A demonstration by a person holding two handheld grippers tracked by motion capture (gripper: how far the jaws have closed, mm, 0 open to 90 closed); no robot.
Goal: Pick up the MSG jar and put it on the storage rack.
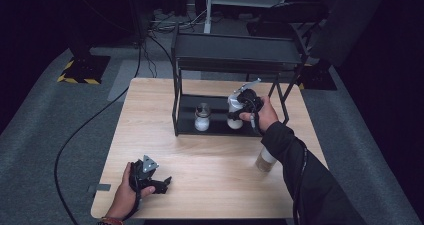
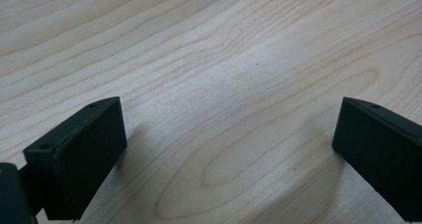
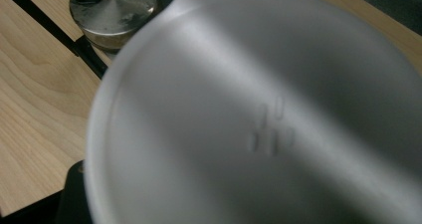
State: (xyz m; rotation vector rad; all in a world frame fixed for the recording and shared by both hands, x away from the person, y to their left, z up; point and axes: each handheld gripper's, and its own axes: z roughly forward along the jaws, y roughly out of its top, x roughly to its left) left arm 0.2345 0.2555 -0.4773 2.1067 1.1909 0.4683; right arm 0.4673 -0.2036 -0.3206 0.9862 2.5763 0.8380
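Note:
A white container [image 1: 235, 122] stands at the right of the black rack's lower shelf [image 1: 189, 116], and my right gripper [image 1: 240, 110] is shut on it from the front. Seen up close in the right gripper view, the white container [image 3: 259, 124] is blurred and hides the jaws. Left of it on the same shelf stands a glass jar [image 1: 202, 117] with a metal lid [image 3: 113, 7]. Near the table's front left edge my left gripper [image 1: 162, 183] rests low and open. Bare wood lies between the jaws of the left gripper [image 2: 229, 154].
The black two-tier rack [image 1: 235, 52] takes up the back middle of the wooden table [image 1: 210, 170]. A jar with a pale lid and brownish contents [image 1: 265, 160] stands on the table beside the person's right forearm. Cables run across the grey floor at the left.

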